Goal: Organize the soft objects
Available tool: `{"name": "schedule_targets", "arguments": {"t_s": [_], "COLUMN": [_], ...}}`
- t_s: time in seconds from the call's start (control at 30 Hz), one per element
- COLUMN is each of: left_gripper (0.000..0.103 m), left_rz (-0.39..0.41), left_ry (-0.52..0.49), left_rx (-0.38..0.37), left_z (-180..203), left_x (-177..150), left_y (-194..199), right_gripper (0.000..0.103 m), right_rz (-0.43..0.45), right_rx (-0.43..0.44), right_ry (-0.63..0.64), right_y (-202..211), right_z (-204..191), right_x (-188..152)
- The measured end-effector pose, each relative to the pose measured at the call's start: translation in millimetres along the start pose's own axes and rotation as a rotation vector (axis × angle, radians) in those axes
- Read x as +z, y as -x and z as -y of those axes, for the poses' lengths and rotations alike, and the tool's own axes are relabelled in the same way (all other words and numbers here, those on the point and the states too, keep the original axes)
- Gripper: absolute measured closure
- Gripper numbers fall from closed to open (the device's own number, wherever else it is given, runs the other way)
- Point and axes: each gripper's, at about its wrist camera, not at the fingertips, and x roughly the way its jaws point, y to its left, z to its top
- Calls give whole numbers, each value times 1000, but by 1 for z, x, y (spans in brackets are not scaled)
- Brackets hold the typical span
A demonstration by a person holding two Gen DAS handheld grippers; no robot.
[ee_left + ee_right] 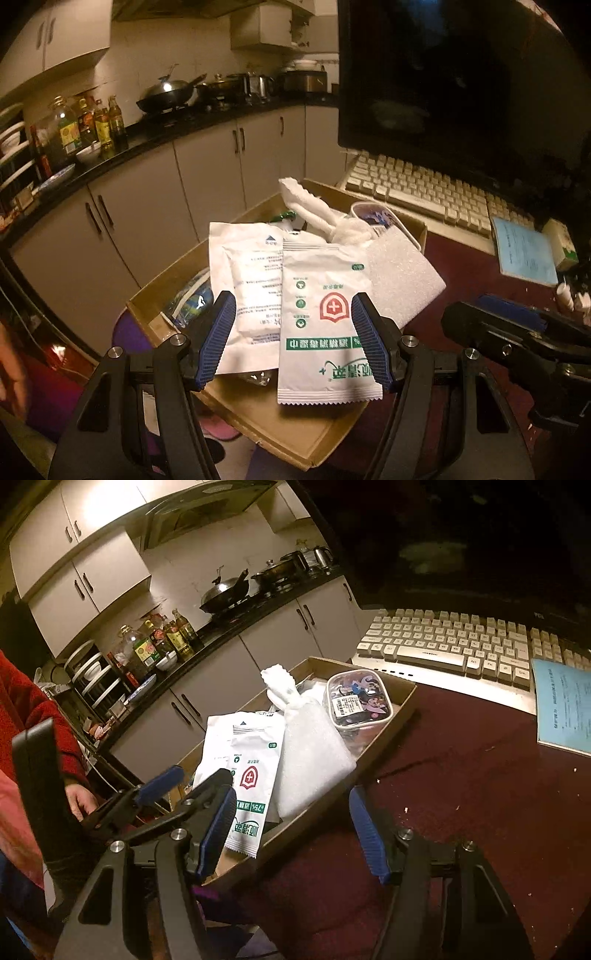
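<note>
Wipes packet (325, 317) lies atop cardboard box (295, 428), overlapping white pouch (251, 280) at its 9 o'clock; foam sheet (402, 273) at 2 o'clock, knotted cloth (314, 210) at 12. Left gripper (293, 339) jaws spread, empty, flanking packet. Right gripper (291, 834) jaws spread, empty, over maroon tabletop (480, 794). Keyboard (443, 642) beyond.

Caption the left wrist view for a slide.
Open left gripper poised over wipes packet atop a cardboard box of soft items.

Print on the wipe packet

The white foil wipe packet (255, 775), centre of the frame, bears a red shield with a white cross and green "75%"; other packet text is too blurred.
</note>
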Motion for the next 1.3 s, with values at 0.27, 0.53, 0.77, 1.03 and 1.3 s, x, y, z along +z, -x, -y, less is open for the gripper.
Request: {"name": "schedule_targets", "arguments": {"t_s": [0.27, 0.53, 0.77, 1.03, 1.3], "left_gripper": [37, 37, 37, 37, 37], "left_rz": [-62, -76, -81, -93, -62], "left_ry": [38, 62, 56, 57, 57], "left_rx": [-49, -25, -21, -15, -8], "left_z": [-5, -8, -8, -11, -15], "left_x": [5, 7, 6, 4, 5], "left_y": [-4, -3, -5, -8, -6], "right_gripper": [39, 39, 39, 39, 39], "right_rz": [7, 4, -7, -15, -13], "right_rx": [-7, -4, 5, 11, 21], "right_ry": [-6, -3, -22, -18, -22], "right_y": [5, 4, -1, -6, -6], "right_z": [-1, -3, 0, -2, -1], "right_x": [1, 3, 1, 0, 0]}}
